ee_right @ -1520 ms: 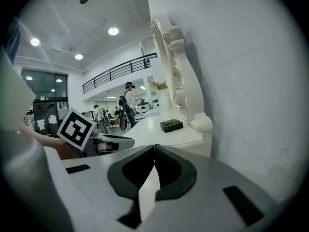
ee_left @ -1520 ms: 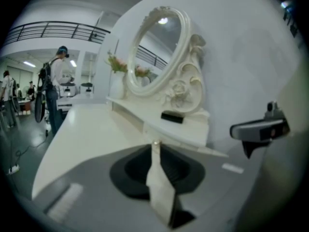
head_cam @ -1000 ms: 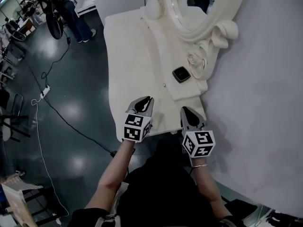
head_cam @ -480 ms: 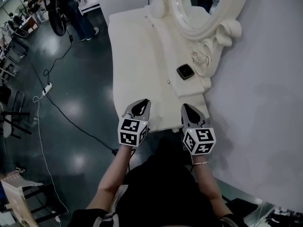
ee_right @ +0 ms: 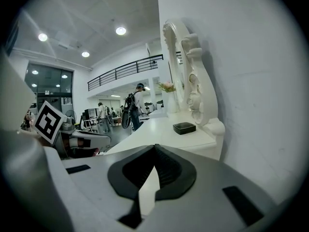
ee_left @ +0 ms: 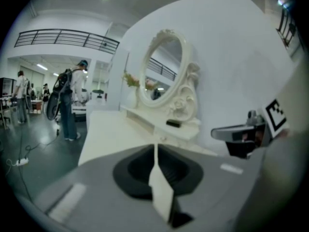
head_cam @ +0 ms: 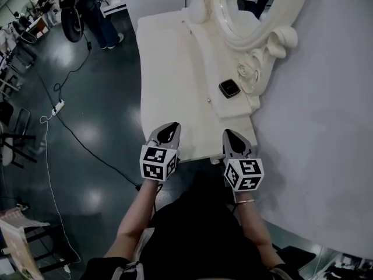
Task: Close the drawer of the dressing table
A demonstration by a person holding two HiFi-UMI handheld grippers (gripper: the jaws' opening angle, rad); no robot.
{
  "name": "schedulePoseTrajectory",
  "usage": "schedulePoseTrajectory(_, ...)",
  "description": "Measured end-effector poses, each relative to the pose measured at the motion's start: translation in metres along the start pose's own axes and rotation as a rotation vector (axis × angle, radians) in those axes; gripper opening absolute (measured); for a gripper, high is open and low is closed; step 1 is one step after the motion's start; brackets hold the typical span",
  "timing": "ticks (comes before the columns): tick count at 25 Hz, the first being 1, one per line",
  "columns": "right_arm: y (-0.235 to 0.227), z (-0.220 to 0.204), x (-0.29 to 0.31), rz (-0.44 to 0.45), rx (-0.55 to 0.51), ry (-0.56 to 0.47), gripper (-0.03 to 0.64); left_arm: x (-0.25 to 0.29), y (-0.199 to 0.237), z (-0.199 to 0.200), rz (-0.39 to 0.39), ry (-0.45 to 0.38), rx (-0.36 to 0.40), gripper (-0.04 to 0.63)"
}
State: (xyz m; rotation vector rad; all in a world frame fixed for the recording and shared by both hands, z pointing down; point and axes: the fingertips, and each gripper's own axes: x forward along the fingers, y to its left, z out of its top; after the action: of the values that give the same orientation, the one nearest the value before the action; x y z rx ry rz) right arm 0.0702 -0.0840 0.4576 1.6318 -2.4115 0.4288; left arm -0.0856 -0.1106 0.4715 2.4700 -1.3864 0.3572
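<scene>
Running lengthwise away from both grippers, the dressing table (head_cam: 169,80) begins just under their tips; a small drawer knob (head_cam: 208,101) shows on its raised shelf, ahead of the right gripper (head_cam: 228,134). Left gripper (head_cam: 174,125) and right gripper: jaws closed together, gripping nothing. A black box (head_cam: 229,88) rests beyond the knob, beneath the mirror (head_cam: 236,37).

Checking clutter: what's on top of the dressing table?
A small black box by the mirror, a vase beyond; left tongs and right tongs partly cover the near edge.
</scene>
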Motion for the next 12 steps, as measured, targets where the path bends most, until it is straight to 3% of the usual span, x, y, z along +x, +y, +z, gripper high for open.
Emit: schedulePoseTrajectory(12, 0.0011, 0.0, -0.0012, 0.012, -0.001, 0.001, 0.005, -0.0065, -0.0008, -0.0023, 0.011, -0.006, -0.022, 0.021)
